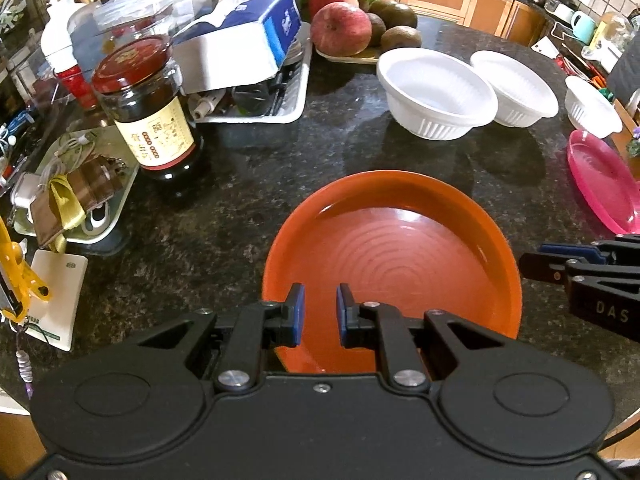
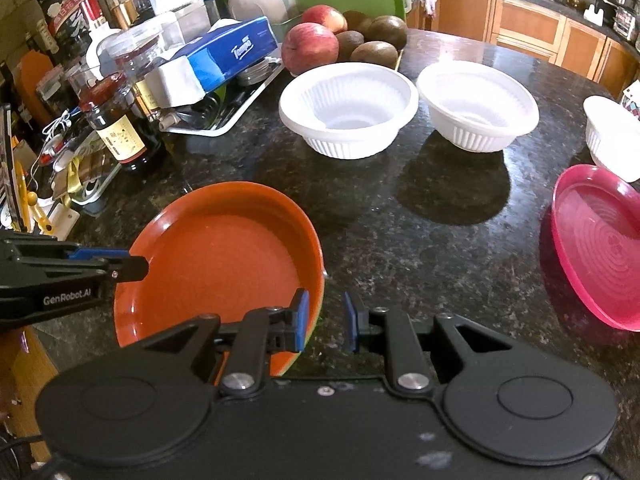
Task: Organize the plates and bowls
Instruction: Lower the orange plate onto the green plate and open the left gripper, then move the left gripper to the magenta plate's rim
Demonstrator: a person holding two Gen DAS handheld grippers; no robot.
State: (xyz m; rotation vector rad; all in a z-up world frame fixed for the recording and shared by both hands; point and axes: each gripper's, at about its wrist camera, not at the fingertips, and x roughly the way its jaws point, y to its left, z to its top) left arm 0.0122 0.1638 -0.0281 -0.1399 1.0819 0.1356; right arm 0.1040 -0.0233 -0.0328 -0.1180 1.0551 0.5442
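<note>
Orange is the plate [image 1: 392, 264] that sits on the dark stone counter [image 1: 224, 224], close to both grippers. The left gripper [image 1: 320, 314] hangs over the near edge of the plate. Its two blue pads are apart with a gap between them, and they hold nothing. The right gripper [image 2: 326, 320] is at the right edge of the same plate. Its fingers are apart too. One pad is over the plate's rim and the other is over the counter. I cannot tell if a pad touches the rim.

Far behind the plate stand three white bowls. The first bowl [image 2: 348, 110] and the second bowl [image 2: 478, 106] are near each other, not stacked. The third bowl [image 2: 612, 136] is at the far right. Just in front of it lies a pink plate [image 2: 596, 244].

On the left is a dark jar [image 1: 150, 108] with a red lid. Behind it a tray [image 1: 256, 116] holds a tissue pack [image 1: 244, 36]. Apples [image 1: 340, 32] and kiwis [image 1: 394, 26] are farther back.
</note>
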